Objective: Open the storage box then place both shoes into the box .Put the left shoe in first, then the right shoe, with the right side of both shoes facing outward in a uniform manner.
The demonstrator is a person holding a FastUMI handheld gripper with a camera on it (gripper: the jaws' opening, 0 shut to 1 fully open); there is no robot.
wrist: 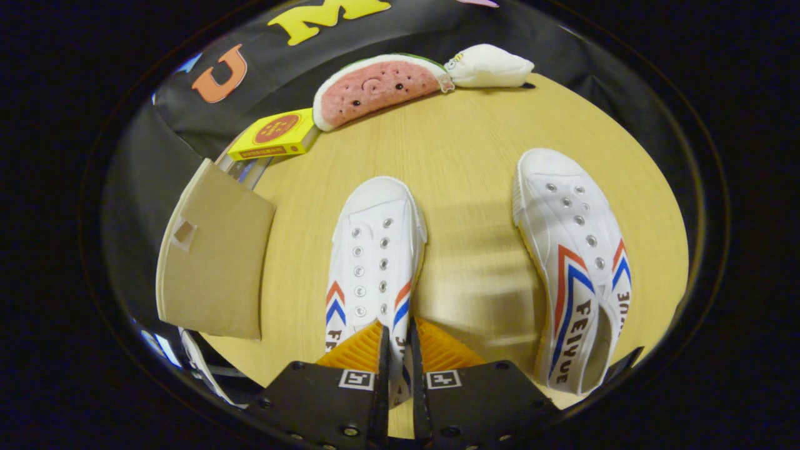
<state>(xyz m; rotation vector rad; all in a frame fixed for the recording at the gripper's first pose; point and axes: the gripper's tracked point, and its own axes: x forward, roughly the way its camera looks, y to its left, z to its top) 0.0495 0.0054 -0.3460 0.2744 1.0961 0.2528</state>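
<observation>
Two white canvas shoes with red and blue chevrons lie on the round wooden table, toes pointing away from me. My gripper is shut on the left-hand shoe. Its two fingers pinch the right side of the shoe's collar near the heel, and a strip of white fabric shows between them. The other shoe lies apart to the right, untouched. The storage box stands off the table's left edge. Its tan panel with a small square cut-out faces me, and clear plastic edges show around it.
A yellow flat carton lies beyond the box. A watermelon-slice plush and a white plush rest at the table's far side. Bare tabletop stretches between the two shoes and beyond their toes.
</observation>
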